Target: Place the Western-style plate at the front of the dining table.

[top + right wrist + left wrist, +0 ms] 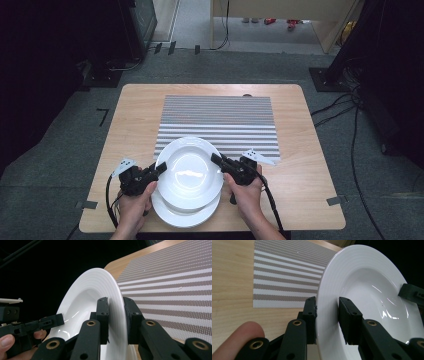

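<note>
I work in a lab-like recording room: my small wooden desk (135,115) stands on grey carpet (60,150), black equipment stands at 10 and 2 o'clock, cables (356,150) trailing at 3 o'clock.

Both hand-held grippers (161,168) (216,159) clamp the upper plate's (190,172) rim.

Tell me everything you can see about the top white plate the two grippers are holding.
The top plate is a glossy white deep plate, ceramic by its look, with a broad, finely ridged rim and a sunken centre. The left gripper and right gripper clamp opposite sides of its rim. It sits over a second white plate, overlapping the near edge of the striped placemat.
</note>
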The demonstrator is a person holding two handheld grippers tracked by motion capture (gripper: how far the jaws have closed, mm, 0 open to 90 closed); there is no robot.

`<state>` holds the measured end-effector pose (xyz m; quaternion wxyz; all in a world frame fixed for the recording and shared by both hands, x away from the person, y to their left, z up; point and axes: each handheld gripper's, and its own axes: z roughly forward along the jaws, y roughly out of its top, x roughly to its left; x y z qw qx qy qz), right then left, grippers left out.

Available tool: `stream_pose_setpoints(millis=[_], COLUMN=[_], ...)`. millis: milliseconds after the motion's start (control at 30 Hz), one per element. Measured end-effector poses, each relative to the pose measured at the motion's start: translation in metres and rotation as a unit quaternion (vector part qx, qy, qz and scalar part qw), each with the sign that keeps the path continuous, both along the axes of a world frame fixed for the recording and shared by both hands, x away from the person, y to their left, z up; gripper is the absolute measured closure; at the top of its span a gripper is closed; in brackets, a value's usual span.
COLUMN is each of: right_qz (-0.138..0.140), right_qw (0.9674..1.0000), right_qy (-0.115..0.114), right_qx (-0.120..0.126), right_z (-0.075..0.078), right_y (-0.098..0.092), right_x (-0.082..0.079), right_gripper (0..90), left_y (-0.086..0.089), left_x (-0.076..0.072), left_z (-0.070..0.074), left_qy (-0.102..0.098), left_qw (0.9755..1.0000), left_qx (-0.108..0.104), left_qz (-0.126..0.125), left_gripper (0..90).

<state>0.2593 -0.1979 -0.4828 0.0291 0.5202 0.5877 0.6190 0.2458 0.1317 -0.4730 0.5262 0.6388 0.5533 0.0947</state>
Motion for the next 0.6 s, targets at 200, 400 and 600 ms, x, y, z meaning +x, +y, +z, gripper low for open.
stream_pose_setpoints(millis=[200,400,600], right_qz=[-0.006,-0.010,-0.012], right_qw=[0.9999,0.9999,0.9999], right_qy=[-0.008,-0.009,-0.008], right_qx=[0.001,0.004,0.005], right_z=[0.008,0.017,0.027], right_y=[-0.007,-0.014,-0.022], right_x=[0.008,0.018,0.032], right_gripper=[78.2,78.5,78.9], left_y=[-0.006,-0.013,-0.021], left_x=[0.012,0.026,0.042], left_z=[0.007,0.015,0.023], left_qy=[-0.003,-0.003,-0.001], left_qw=[1.0000,0.9999,0.9998], left_qx=[-0.006,-0.008,-0.008], left_qz=[-0.006,-0.012,-0.016], left_gripper=[69.7,69.6,69.4])
